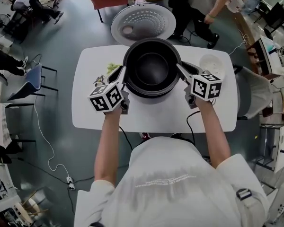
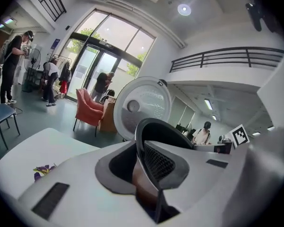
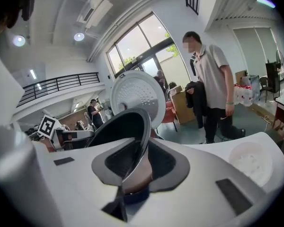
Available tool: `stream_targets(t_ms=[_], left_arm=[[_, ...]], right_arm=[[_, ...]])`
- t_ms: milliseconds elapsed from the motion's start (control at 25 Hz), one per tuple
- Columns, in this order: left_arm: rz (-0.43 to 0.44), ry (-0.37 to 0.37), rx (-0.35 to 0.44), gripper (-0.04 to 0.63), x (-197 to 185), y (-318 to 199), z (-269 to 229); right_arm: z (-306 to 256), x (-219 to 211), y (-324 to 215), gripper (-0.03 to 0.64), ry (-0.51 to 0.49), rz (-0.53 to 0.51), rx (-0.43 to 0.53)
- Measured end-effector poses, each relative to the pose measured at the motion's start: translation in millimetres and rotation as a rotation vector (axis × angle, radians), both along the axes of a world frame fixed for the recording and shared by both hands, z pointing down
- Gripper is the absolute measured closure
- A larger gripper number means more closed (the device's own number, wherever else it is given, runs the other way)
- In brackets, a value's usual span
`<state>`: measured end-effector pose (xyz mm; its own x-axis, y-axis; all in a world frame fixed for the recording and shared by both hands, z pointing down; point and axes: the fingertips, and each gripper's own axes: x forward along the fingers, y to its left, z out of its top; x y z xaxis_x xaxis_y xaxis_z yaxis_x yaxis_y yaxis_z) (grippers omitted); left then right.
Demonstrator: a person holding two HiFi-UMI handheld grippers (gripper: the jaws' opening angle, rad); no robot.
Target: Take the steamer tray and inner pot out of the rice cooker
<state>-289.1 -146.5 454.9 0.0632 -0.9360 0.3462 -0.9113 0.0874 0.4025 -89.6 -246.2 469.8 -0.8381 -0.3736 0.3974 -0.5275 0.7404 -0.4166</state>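
Inner pot [image 1: 151, 69]: centre of the head view, dark, round, empty, mouth up. I can't tell whether it is clear of the cooker.
Grip line: the pot lies between my grippers, which hold opposite sides of the rim, neither nearer.
Left gripper [image 1: 122, 75]: jaws narrow, pinching the rim at frame left.
Right gripper [image 1: 181, 73]: jaws narrow, clamped on the rim at frame right.
Next move, my judgement: keep both sides level, then carry to bare table [image 1: 156, 115].
Lid [image 1: 143, 23]: open, upper centre.
White tray [image 1: 212, 66]: on the table right of the pot, likely the steamer tray, already out.
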Motion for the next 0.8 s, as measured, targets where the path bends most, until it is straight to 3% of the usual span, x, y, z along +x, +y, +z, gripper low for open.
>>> stream_targets(t_ms=[360,800], left_arm=[[0.103,0.037,0.141,0.54,29.0,-18.3,-56.5],[0.332,0.075,0.183,0.54,128.6,-67.3,-77.3]], right_arm=[[-62.2,38.1,-4.1,0.523,-0.095,0.115,0.096],[-87.0,151.1,-12.9,0.528,-0.107,0.334,0.142]])
